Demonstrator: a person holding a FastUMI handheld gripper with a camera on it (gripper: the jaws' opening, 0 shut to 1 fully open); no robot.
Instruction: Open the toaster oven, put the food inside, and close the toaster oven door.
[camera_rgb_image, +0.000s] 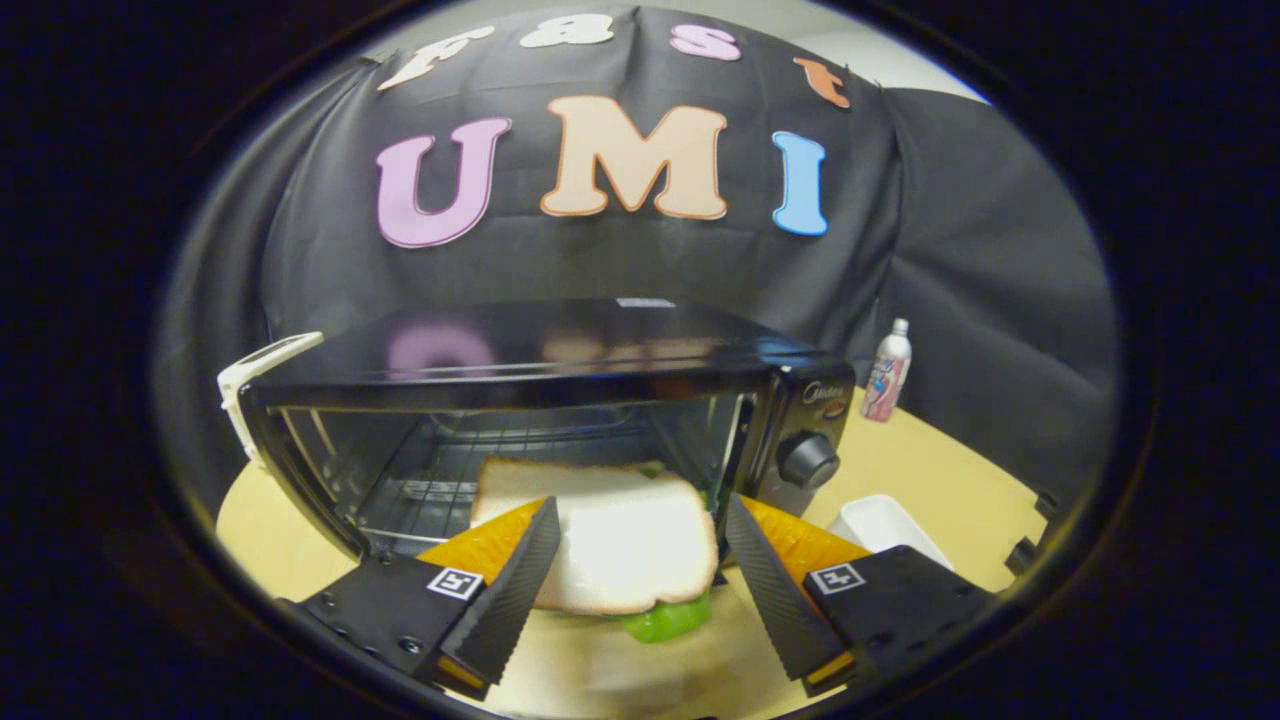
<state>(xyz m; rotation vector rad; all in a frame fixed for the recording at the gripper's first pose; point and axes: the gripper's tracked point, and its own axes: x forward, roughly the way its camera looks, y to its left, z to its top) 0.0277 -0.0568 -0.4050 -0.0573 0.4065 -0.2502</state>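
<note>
Two black ribbed fingers (520, 585) of my gripper (640, 575) reach forward in the gripper view, and a sandwich (610, 545) sits between them: a slice of white bread on top with green lettuce poking out underneath. Both fingers press against its sides, so I am holding it at a middling spread. The sandwich hangs just in front of the toaster oven (560, 400), at the mouth of its cavity, with its far edge reaching over the threshold. The oven is black and glossy, its door is down, and the wire rack (430, 470) inside is bare. A round knob (808, 460) sits on the panel at its right end, and a white piece (262, 375) juts from its left corner.

Everything stands on a pale, tan tabletop (950, 480). To the oven's right lies a white tray (885, 525), and farther back a small white bottle (888, 372) stands upright near the black cloth wall (980, 260) that closes the booth behind.
</note>
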